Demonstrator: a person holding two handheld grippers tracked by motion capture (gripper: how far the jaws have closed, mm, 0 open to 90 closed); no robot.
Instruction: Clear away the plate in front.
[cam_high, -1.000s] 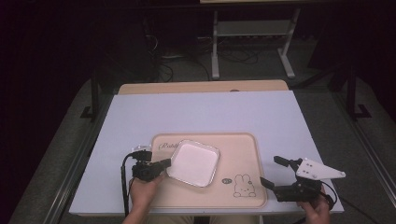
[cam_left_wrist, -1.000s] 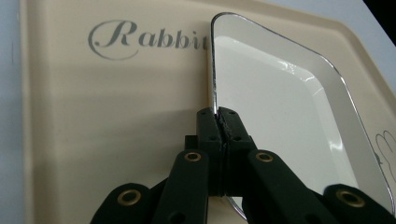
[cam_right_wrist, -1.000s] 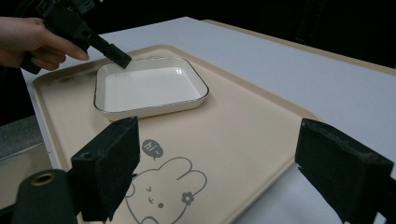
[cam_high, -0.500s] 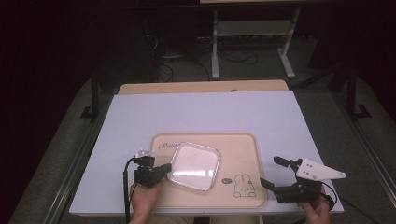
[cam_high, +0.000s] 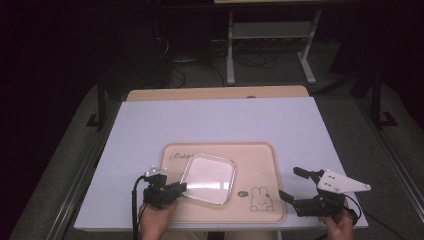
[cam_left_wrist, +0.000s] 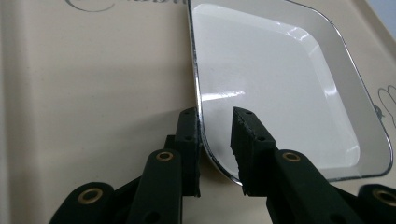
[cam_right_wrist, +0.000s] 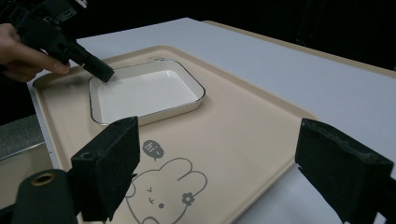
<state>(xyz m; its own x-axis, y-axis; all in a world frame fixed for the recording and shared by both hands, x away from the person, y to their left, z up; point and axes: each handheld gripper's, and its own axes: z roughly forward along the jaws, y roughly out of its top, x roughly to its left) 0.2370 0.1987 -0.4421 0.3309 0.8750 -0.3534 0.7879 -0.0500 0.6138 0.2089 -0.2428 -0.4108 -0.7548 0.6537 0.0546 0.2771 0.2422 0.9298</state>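
A white square dish (cam_high: 209, 177) with a dark rim lies on the beige tray (cam_high: 255, 160), at its left half. My left gripper (cam_high: 180, 188) is at the dish's near-left corner. In the left gripper view the dish (cam_left_wrist: 280, 93) has its rim between the gripper's (cam_left_wrist: 215, 126) jaws. These have just been opening: the left pad lies by the rim and the right pad stands off it. My right gripper (cam_high: 288, 182) is wide open over the tray's right edge, holding nothing. The right gripper view shows the dish (cam_right_wrist: 144, 91) and the left gripper (cam_right_wrist: 100, 72) beyond its own jaws (cam_right_wrist: 215, 144).
The tray (cam_right_wrist: 243, 130) bears a rabbit drawing (cam_high: 260, 197) near its front right. It rests on a white tabletop (cam_high: 220, 122) with a wooden strip at the back. A metal stand and cables sit on the dark floor beyond.
The left gripper's jaws have parted on the dish's rim, and that hand has drawn back a little toward the table's front. The right gripper has kept still.
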